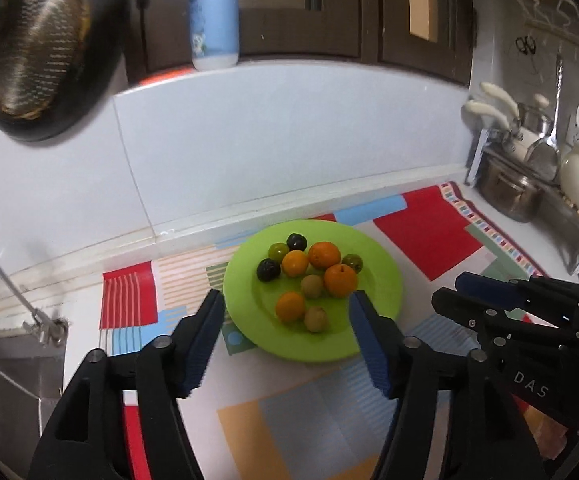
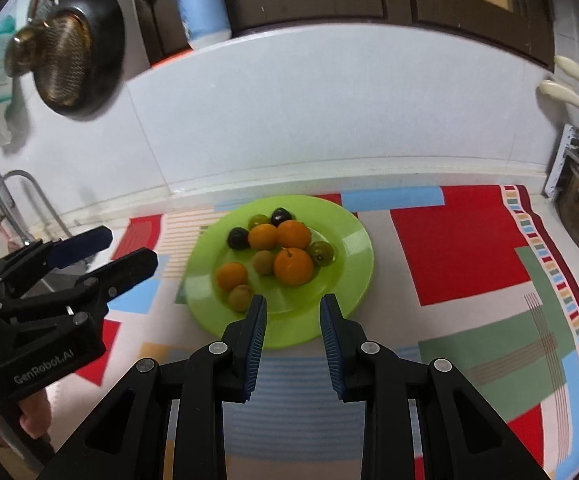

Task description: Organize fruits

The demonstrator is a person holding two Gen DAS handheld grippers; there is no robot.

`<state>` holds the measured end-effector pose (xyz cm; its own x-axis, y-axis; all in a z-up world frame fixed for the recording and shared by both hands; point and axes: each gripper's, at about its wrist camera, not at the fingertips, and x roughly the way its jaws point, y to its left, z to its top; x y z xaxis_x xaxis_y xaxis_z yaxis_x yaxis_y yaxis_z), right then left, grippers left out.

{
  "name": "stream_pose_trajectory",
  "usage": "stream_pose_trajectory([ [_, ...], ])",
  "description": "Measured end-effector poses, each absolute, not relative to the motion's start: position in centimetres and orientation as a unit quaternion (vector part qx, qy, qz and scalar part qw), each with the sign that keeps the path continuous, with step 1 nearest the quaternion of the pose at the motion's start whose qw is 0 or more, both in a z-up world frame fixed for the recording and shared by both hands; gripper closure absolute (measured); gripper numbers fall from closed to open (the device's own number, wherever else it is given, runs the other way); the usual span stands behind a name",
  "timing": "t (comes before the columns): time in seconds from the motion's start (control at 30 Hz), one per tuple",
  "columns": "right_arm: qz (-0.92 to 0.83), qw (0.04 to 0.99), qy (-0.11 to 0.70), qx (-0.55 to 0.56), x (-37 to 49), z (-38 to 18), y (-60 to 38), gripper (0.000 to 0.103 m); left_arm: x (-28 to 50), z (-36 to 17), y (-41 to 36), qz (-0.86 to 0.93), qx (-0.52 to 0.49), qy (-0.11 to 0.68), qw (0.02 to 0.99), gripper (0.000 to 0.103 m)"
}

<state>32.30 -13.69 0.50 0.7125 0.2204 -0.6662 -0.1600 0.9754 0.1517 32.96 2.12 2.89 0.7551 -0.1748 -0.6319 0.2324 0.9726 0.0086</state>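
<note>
Left wrist view: we see the green plate (image 1: 381, 288) on the patterned mat (image 1: 421, 232), holding four oranges (image 1: 324, 255), two dark plums (image 1: 268, 269), and green and tan small fruits. Our left gripper (image 1: 287, 300) has its jaws spread, nothing between them.

Right wrist view: same plate (image 2: 349, 236), all the fruit (image 2: 293, 266) in it. Our right gripper (image 2: 293, 304) hangs over the plate's near rim, jaws apart and empty.
</note>
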Motion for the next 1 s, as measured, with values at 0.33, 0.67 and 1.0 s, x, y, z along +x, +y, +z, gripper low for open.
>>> stream_pose_trajectory([
  [0.33,0.11,0.936,0.333,0.029,26.5,3.0,-14.8,0.071,26.6,4.5,1.6,-0.071,0.03,0.309,0.948,0.024],
  [0.67,0.134,0.943,0.304,0.004,19.8,4.9,-16.0,0.065,19.5,6.0,0.9,-0.039,0.021,0.288,0.957,0.014],
  [1.0,0.139,0.945,0.296,0.008,14.9,5.4,-17.3,0.062,14.2,7.0,0.1,-0.025,0.023,0.272,0.962,0.006],
])
